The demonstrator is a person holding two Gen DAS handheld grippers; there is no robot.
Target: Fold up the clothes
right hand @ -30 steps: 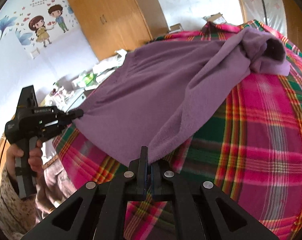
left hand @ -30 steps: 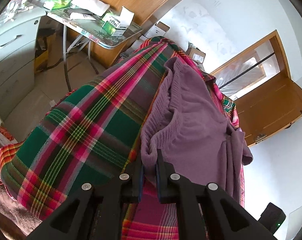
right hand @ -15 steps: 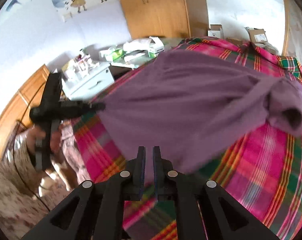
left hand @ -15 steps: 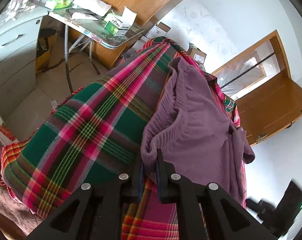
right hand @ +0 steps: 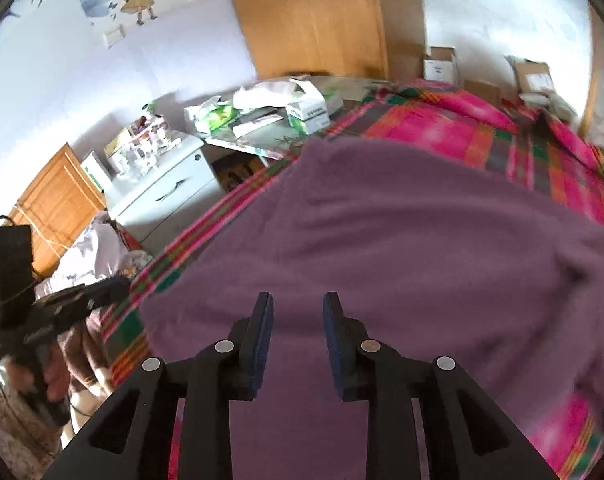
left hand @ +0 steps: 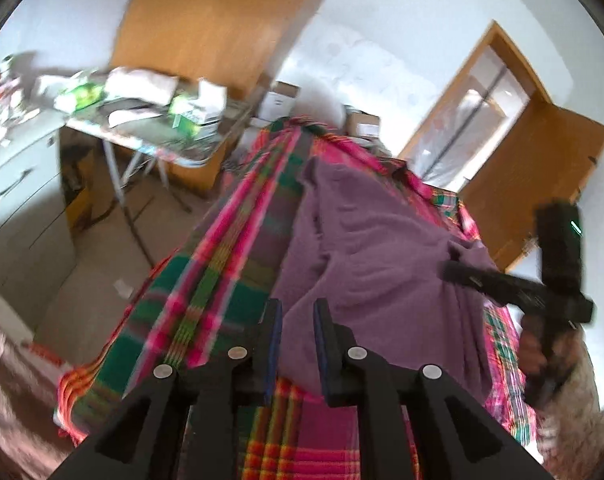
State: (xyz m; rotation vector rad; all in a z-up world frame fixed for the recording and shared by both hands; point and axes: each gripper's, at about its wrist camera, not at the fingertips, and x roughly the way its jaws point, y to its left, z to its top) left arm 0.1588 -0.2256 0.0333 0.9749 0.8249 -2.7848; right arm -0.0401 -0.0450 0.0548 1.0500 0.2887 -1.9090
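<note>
A purple knit garment (left hand: 373, 248) lies spread on the bed's pink and green plaid blanket (left hand: 222, 280). My left gripper (left hand: 298, 312) hovers at the garment's near edge, its jaws slightly parted, and the cloth shows beyond the gap. In the right wrist view the left gripper (right hand: 122, 282) sits just off the garment's (right hand: 381, 248) corner, apart from it. My right gripper (right hand: 298, 308) is open low over the purple cloth with nothing between its fingers. The left wrist view shows the right gripper (left hand: 447, 268) at the garment's far side.
A folding table (left hand: 150, 120) loaded with boxes and packets stands left of the bed beside a white drawer cabinet (left hand: 14, 184). A wooden wardrobe (left hand: 206, 20) and cardboard boxes (right hand: 441, 64) line the far wall. An open wooden door (left hand: 533, 168) is at the right.
Both grippers held the garment's edge lifted and stretched between them. Now the jaws have parted, the garment lies on the blanket, and the right gripper has swung over it.
</note>
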